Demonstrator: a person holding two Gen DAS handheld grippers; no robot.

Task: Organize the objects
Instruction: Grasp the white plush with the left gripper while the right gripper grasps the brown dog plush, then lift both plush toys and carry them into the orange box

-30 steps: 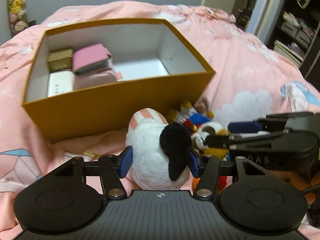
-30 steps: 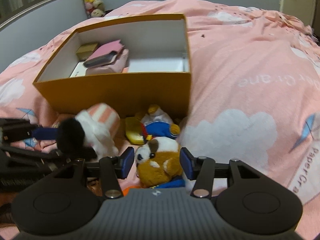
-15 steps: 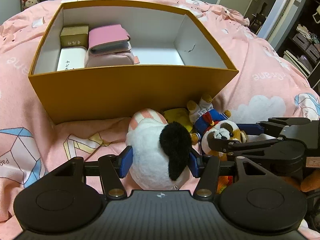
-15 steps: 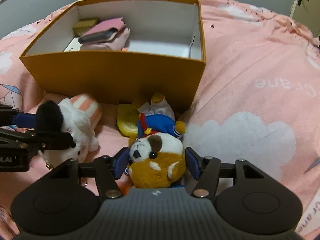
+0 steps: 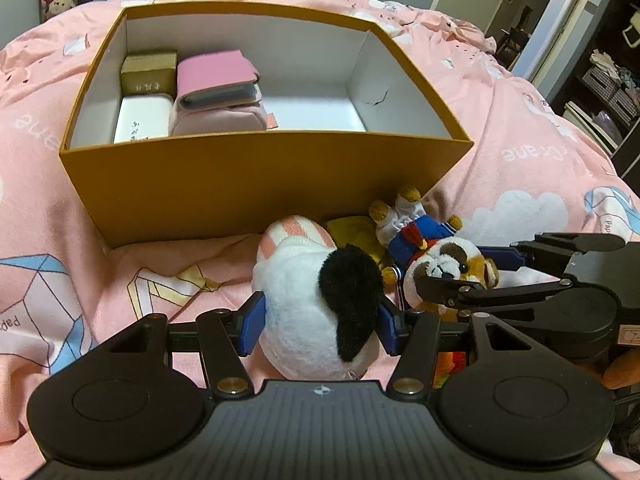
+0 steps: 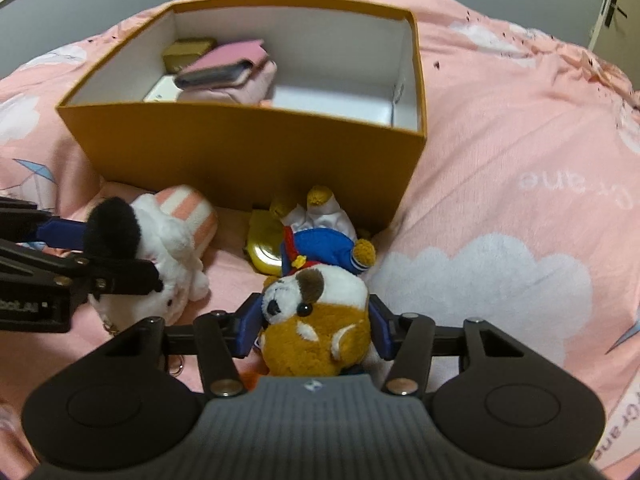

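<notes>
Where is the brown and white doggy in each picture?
Left wrist view: the brown and white plush dog lies at the right, beside the white plush with the black ear, between the jaws of the right gripper.
Right wrist view: it sits low in the middle.
Shared landmark: the orange box behind it.

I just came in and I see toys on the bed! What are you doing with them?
A person is tidying soft toys with a gripper in each hand. The left gripper is closed on the white plush dog with a black ear. The right gripper, whose jaws have just been closing, squeezes the brown-and-white plush dog in a blue sailor top. Both toys are in front of the open orange cardboard box on the pink bedspread, not yet inside.
</notes>
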